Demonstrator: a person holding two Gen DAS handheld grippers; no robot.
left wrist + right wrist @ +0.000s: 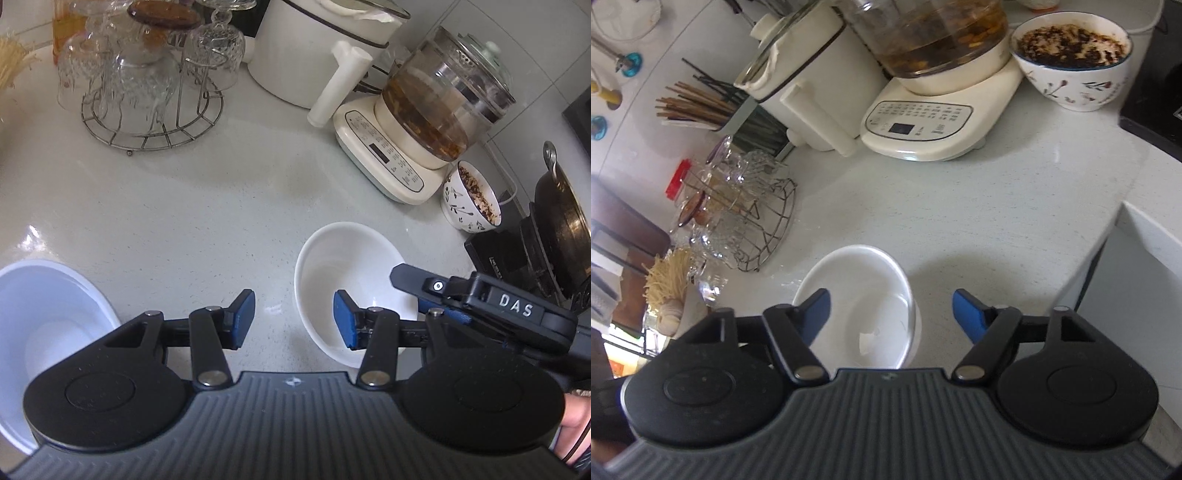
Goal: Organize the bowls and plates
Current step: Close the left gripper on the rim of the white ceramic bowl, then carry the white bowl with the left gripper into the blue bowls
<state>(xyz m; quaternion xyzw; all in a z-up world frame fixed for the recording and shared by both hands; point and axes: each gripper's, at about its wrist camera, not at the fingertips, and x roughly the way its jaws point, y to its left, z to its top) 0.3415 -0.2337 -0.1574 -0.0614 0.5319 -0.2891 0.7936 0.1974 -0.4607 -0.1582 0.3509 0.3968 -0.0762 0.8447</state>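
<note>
You are working over a pale speckled kitchen counter [207, 206] that is crowded along its far edge. Nearest in the left wrist view, your left gripper [294, 319] is hovering with its blue-padded jaws spread wide and holding nothing; its right pad is showing in front of the white bowl [343, 266], which is sitting upright on the counter just right of centre. Your right gripper [480, 295] is reaching in from the right, over that bowl's near right rim. In the right wrist view the right gripper [892, 314] is also gaping open and empty, its left pad showing over the white bowl [864, 291] and its right pad out over bare counter; whether either pad is touching the bowl, you cannot tell. A second white bowl [44, 317] is sitting at the near left, well apart from the first.

Farther off, a flower-patterned bowl [1075, 62] holding dark-flecked contents is standing to the right, just beside the cream kettle base [923, 125] with its glass pot of brown liquid [447, 96]. A white appliance with a handle [317, 55] is standing farther back. At the far left, a wire rack [155, 122] is holding upturned glass cups.
</note>
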